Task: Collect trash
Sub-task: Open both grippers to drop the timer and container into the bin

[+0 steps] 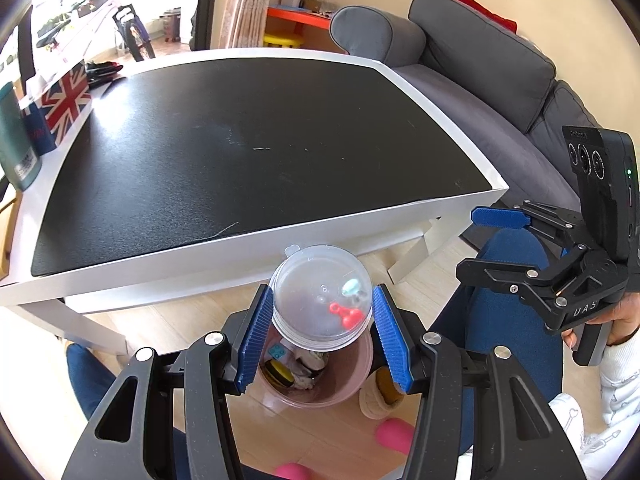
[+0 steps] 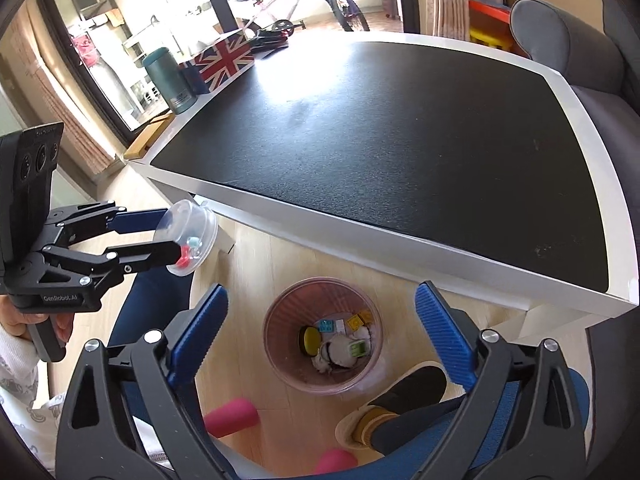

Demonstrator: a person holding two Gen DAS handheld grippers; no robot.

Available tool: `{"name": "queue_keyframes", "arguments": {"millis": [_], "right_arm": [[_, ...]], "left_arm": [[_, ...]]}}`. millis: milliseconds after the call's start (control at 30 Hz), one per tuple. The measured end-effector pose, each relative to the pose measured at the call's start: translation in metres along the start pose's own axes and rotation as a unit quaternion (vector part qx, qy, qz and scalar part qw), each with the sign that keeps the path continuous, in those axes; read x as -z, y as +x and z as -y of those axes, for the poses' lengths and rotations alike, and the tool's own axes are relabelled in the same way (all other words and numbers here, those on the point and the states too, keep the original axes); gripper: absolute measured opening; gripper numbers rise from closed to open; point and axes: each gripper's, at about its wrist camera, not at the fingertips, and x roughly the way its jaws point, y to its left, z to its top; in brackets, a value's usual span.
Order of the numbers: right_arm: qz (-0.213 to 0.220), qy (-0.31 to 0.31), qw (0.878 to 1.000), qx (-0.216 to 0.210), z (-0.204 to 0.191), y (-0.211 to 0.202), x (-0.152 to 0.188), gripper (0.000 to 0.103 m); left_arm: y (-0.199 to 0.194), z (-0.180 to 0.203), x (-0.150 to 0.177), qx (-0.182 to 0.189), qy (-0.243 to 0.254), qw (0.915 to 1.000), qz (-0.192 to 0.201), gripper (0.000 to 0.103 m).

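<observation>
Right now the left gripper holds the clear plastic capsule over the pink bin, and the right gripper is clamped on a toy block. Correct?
Not quite. The right gripper is open and empty, as the right wrist view shows. The left gripper does hold the clear plastic capsule over the pink bin.

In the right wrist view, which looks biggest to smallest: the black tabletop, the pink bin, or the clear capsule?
1. Black tabletop
2. Pink bin
3. Clear capsule, held in the left tongs

Apparent size only; fisheye distortion affects it.
</observation>
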Motion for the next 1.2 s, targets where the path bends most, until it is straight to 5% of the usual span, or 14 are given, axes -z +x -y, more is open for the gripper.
{"name": "queue_keyframes", "arguments": {"millis": [800,867,900,1200], "right_arm": [[0.011,0.018,1.0,0.017,0.013,-0.012,0.0,0.094],[0.012,0.02,1.0,0.017,0.015,-0.013,0.001,0.094],[0.013,0.02,1.0,0.017,0.015,-0.013,0.0,0.094],[0.012,0.023,0.999,0.018,0.016,-0.013,0.001,0.096]], "left_arm": [[0.012,0.01,-0.002,0.017,0.01,0.9997,-0.014,0.052],[0.012,0.01,-0.003,0.018,0.008,0.9997,-0.011,0.086],[0.01,0.01,-0.002,0.019,0.006,0.9998,-0.004,0.091],[0.008,0.006,-0.004,0.004,-0.006,1.0,0.0,0.095]]}}
